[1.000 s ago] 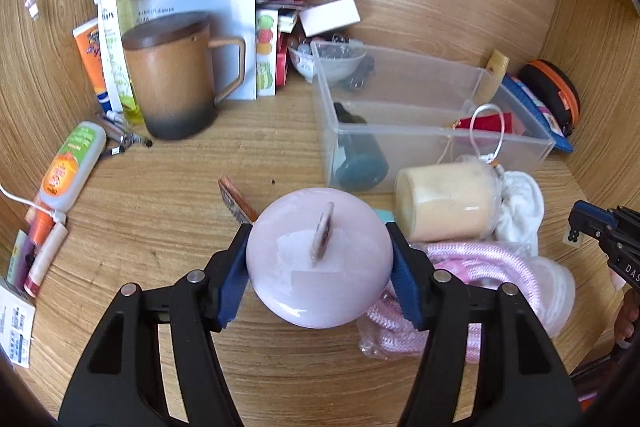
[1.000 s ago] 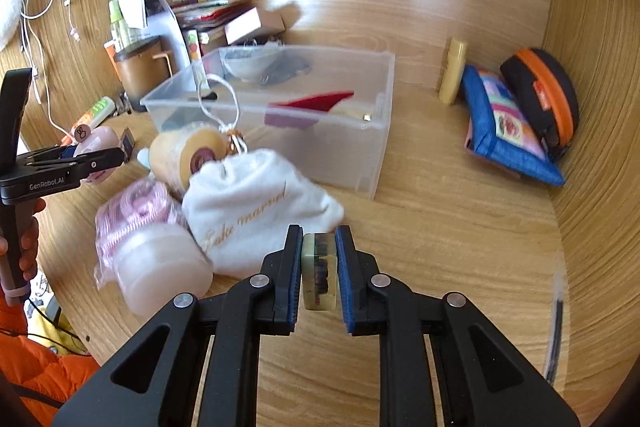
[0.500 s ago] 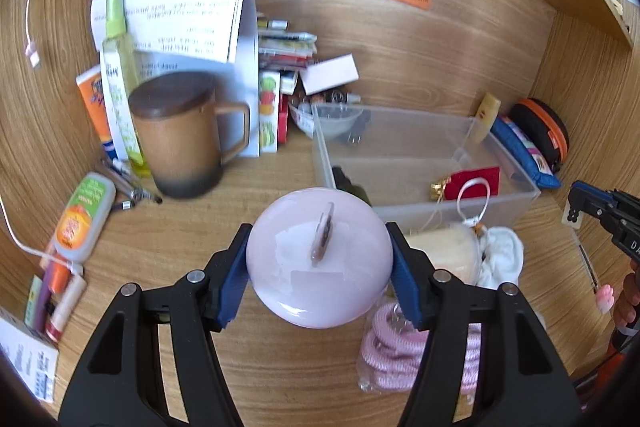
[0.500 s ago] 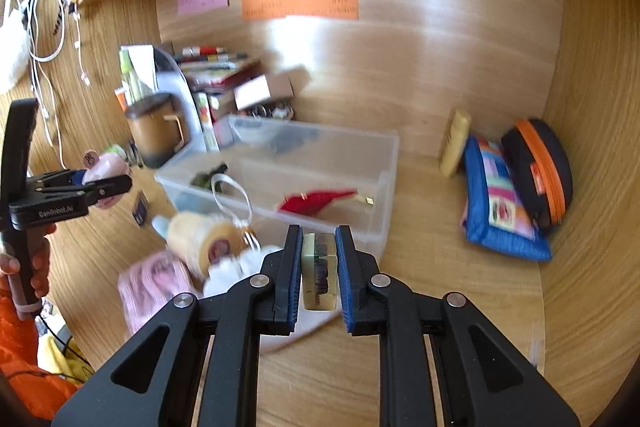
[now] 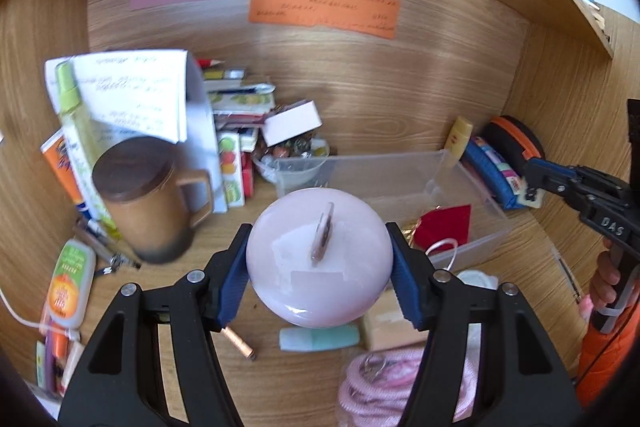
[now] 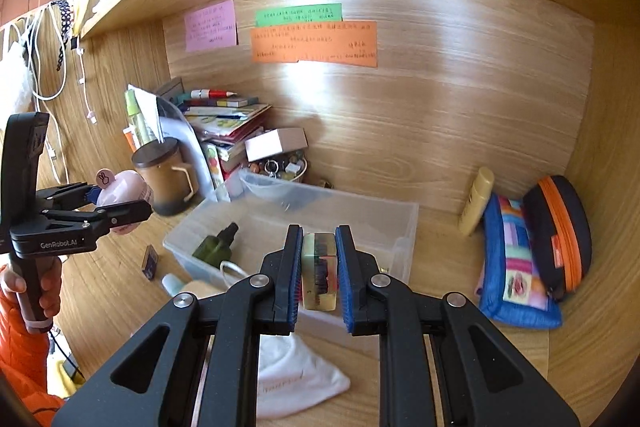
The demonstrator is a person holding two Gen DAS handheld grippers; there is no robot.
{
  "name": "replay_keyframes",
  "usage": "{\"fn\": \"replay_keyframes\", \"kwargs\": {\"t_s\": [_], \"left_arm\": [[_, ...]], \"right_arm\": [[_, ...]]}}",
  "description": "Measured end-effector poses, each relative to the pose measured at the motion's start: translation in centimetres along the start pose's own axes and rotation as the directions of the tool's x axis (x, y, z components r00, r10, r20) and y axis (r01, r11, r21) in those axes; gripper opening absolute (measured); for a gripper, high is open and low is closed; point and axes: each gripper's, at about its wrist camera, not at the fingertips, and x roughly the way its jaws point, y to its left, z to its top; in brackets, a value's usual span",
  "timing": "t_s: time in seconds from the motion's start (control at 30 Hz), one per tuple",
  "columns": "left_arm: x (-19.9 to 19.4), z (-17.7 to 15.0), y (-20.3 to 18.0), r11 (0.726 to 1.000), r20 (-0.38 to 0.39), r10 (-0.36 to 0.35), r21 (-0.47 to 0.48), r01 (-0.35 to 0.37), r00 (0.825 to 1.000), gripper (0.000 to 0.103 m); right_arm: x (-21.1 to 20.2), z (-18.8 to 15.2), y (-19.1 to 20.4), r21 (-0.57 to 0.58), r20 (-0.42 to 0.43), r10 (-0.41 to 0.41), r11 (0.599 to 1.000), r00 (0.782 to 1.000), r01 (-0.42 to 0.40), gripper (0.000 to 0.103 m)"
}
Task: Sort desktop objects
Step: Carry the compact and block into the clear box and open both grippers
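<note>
Between right gripper (image 6: pixel 318 273) fingers, upright resin block (image 6: pixel 319 271), long axis vertical.

Both hands have lifted: the left gripper (image 5: pixel 319 259) with its pink round jar (image 5: pixel 319 259) and the right gripper (image 6: pixel 319 269) with its clear resin block (image 6: pixel 319 269) now hang higher above the clear bin (image 6: pixel 404 223).

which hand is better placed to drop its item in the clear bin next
Right, probably. The right gripper holds the small clear block directly in front of the clear bin, while the left gripper with its pink round case hangs off to the bin's left side.
</note>
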Motion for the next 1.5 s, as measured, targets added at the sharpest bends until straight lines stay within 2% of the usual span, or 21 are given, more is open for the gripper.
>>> {"fn": "replay_keyframes", "kwargs": {"t_s": [0.2, 0.53, 0.9, 1.03, 1.5], "left_arm": [[1.5, 1.6, -0.8, 0.999, -0.010, -0.034, 0.022, 0.034, 0.999, 0.063], [5.0, 2.7, -1.6, 0.999, -0.055, -0.039, 0.032, 0.041, 0.998, 0.063], [9.4, 2.4, -2.5, 0.997, -0.140, -0.048, 0.049, 0.056, 0.989, 0.063], [10.9, 2.1, -2.9, 0.998, -0.165, -0.027, 0.060, 0.037, 0.986, 0.063], [14.0, 0.9, -4.0, 0.994, -0.260, -0.046, 0.083, 0.070, 0.965, 0.063]], "right_arm": [[1.6, 1.0, -0.4, 0.009, -0.002, 0.025, 1.000, 1.000, -0.025, 0.015], [5.3, 1.0, -1.5, 0.026, -0.057, 0.061, 0.998, 0.997, -0.059, 0.015], [8.1, 0.0, -2.4, 0.055, -0.120, 0.097, 0.994, 0.988, -0.091, 0.015], [9.0, -0.6, -2.7, 0.060, -0.153, 0.103, 0.994, 0.983, -0.094, 0.015], [11.3, -2.3, -2.6, 0.039, -0.262, 0.095, 0.995, 0.960, -0.088, 0.015]]}}
